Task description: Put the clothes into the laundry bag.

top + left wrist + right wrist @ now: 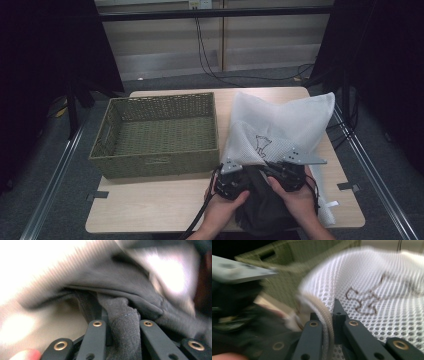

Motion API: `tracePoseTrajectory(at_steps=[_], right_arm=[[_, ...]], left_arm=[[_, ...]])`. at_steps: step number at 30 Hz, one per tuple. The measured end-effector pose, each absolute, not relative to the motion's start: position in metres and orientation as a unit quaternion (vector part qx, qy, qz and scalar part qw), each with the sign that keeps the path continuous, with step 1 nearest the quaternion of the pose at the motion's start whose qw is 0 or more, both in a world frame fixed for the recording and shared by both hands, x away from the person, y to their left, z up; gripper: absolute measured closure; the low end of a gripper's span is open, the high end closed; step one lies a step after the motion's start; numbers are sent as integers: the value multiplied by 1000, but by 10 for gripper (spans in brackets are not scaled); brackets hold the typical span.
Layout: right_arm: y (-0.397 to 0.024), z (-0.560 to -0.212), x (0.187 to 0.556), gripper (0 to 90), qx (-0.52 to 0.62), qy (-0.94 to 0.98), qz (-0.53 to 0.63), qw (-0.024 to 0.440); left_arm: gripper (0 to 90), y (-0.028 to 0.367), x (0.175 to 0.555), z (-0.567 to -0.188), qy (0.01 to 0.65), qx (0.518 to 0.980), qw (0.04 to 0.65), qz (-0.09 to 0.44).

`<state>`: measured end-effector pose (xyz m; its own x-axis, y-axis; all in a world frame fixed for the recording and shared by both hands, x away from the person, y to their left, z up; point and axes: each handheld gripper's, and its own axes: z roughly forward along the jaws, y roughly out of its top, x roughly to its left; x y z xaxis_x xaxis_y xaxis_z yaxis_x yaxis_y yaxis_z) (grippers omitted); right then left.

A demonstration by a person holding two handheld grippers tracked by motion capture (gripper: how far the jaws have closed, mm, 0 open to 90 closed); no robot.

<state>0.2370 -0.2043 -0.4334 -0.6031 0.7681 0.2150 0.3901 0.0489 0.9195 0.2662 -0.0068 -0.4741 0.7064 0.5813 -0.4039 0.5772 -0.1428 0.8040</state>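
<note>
Dark cloth [123,330] is clamped in the left gripper [231,181], while the right gripper [289,172] is pinched on the white mesh bag's [387,305] rim, likely to hold its mouth open. Both lie at the worktop's [150,200] near edge beside a green basket [160,132], so the cloth can go in or out

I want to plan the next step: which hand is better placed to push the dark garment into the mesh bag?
Probably the left gripper: its jaws already pinch the dark garment, while the right gripper holds the mesh bag's rim.
</note>
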Motion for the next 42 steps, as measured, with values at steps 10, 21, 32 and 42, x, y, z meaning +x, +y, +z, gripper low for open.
tracePoseTrajectory(at_steps=[10, 21, 32, 42], right_arm=[[-218, -489, 256, 889, 480, 733, 463, 139], [-235, -487, 260, 889, 468, 748, 453, 131], [-227, -443, 239, 847, 400, 729, 534, 153], [-199, -482, 265, 881, 453, 787, 395, 141]], left_arm=[[363, 35, 265, -484, 356, 802, 479, 18], [314, 72, 259, -501, 397, 811, 423, 78], [827, 46, 260, -505, 344, 840, 417, 40], [884, 54, 260, -506, 310, 852, 421, -5]])
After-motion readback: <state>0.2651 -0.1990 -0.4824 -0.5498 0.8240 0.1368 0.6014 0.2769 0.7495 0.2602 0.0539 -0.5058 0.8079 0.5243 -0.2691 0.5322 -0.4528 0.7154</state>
